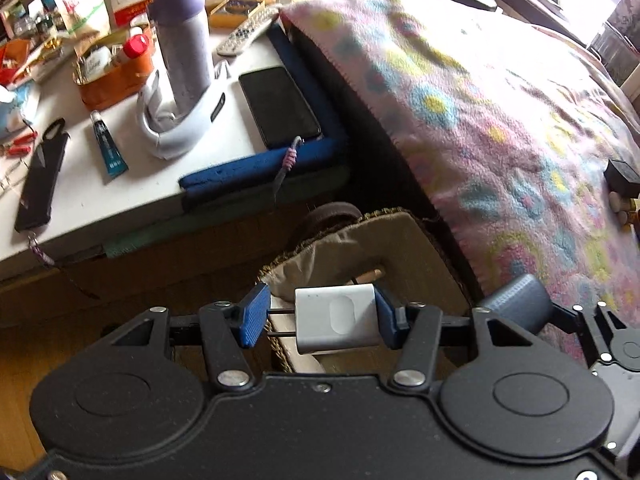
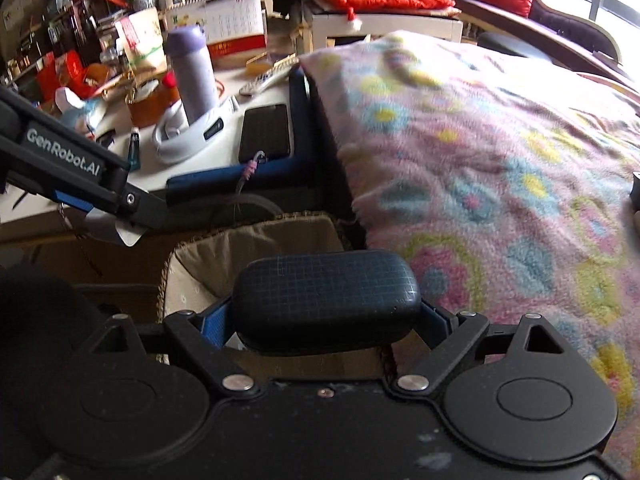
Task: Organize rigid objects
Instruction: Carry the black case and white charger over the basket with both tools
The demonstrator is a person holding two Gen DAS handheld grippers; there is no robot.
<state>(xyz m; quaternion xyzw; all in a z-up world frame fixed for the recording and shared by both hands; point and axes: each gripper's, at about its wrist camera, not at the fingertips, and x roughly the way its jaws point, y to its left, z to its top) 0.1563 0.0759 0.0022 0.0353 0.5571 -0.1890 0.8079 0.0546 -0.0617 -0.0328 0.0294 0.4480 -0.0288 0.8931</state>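
Observation:
My left gripper [image 1: 320,318] is shut on a white plug adapter [image 1: 338,320], its two prongs touching the left pad, held above a fabric-lined woven basket [image 1: 408,240]. My right gripper [image 2: 326,322] is shut on a black rounded case [image 2: 326,300] over the same basket [image 2: 200,256]. The left gripper arm with the adapter [image 2: 128,234] shows at left in the right wrist view. The black case [image 1: 516,300] also shows at right in the left wrist view.
A white table [image 1: 120,188] at left holds a purple flask [image 1: 182,40], phone [image 1: 278,106], tube [image 1: 108,144], remote [image 1: 250,30], black phone case [image 1: 40,176] and clutter. A floral blanket [image 1: 500,100] covers the bed at right, with small dark objects [image 1: 622,178] at its edge.

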